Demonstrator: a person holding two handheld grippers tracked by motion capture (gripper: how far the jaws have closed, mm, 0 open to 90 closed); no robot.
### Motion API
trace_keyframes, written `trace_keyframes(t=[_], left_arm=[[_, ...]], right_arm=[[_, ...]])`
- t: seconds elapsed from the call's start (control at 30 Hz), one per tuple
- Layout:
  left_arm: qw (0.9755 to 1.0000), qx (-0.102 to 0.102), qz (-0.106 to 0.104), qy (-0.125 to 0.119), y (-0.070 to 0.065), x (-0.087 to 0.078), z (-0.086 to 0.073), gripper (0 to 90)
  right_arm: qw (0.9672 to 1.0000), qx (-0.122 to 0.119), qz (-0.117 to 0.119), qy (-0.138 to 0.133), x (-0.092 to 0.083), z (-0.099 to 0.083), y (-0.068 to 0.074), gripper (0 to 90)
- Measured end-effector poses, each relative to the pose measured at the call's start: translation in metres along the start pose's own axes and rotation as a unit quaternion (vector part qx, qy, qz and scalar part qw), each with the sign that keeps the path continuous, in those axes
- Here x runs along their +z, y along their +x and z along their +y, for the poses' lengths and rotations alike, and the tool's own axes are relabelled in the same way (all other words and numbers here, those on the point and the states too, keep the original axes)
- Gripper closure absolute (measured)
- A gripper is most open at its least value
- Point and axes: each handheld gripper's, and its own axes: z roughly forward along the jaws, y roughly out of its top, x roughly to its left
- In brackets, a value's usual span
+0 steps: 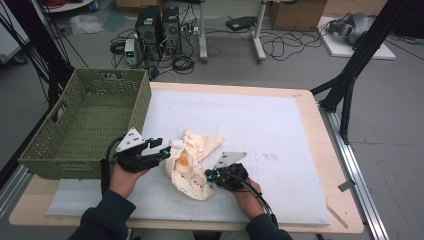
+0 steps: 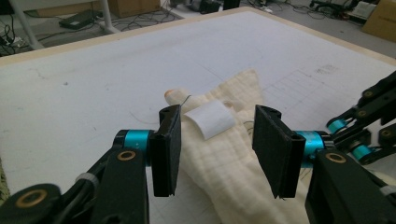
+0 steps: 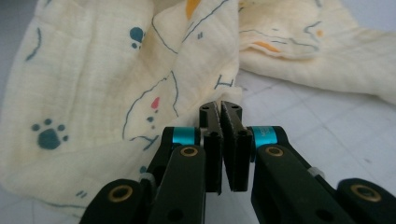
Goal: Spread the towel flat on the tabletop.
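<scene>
Right tongs we've closed on the cloth edge mid-surface, left tongs half-open astride its corner, unclamped; next we'd pinch left, then spread.

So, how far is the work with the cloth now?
Little looks done: the cloth lies crumpled on the white mat, not folded, and the green basket beside it holds nothing I can see. In hand: the right gripper is shut at the cloth's edge, though whether it pinches any fabric is unclear. The left gripper is open around a corner bearing a white label. Grasping and spreading or folding are probably left.
</scene>
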Motion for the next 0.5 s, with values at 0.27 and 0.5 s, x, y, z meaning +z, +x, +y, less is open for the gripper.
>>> trace_keyframes(t=[0.27, 0.5], left_arm=[[0.9999, 0.005, -0.016, 0.004, -0.008, 0.010, 0.003, 51.5], [0.9995, 0.006, -0.029, 0.011, -0.018, 0.031, 0.009, 48.0]], right_arm=[[0.9986, -0.002, -0.053, 0.010, -0.058, -0.024, -0.008, 87.9], [0.9946, 0.011, -0.100, 0.024, -0.099, -0.051, -0.018, 87.8]])
